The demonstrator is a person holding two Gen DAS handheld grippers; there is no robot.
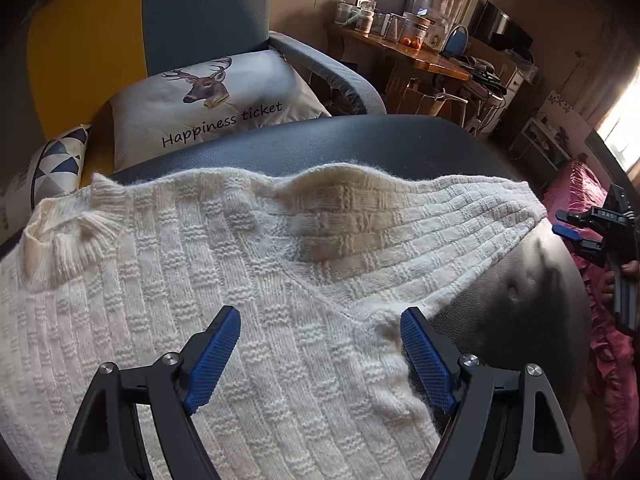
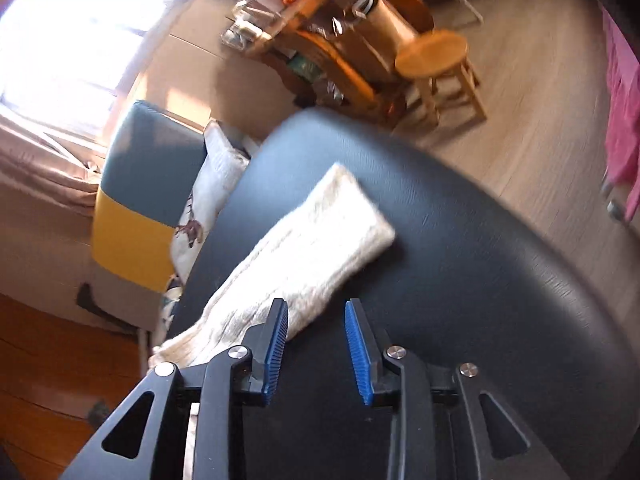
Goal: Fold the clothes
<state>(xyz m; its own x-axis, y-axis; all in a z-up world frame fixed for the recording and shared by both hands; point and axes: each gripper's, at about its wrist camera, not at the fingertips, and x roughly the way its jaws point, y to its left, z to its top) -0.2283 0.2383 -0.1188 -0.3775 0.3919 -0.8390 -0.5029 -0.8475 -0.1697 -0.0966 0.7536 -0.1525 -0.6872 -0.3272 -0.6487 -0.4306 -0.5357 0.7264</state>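
A cream knitted sweater [image 1: 240, 280] lies spread over a round black table [image 1: 360, 140], its ribbed collar at the left and one sleeve folded across the body. My left gripper [image 1: 320, 320] hovers just above the knit, wide open, nothing between its blue pads [image 1: 216, 356]. The right gripper [image 1: 576, 232] shows at the right edge, off the table, held by a hand. In the right wrist view my right gripper [image 2: 316, 312] stands open over the table [image 2: 460, 280], with the sweater's sleeve [image 2: 320, 232] stretching away just left of it. The view is blurred.
A blue and yellow armchair [image 1: 160, 20] with a deer-print cushion [image 1: 212, 100] stands behind the table. A cluttered wooden desk [image 1: 420, 56] and a wooden stool [image 2: 436, 56] stand further off. Pink fabric [image 1: 600, 340] hangs at the right.
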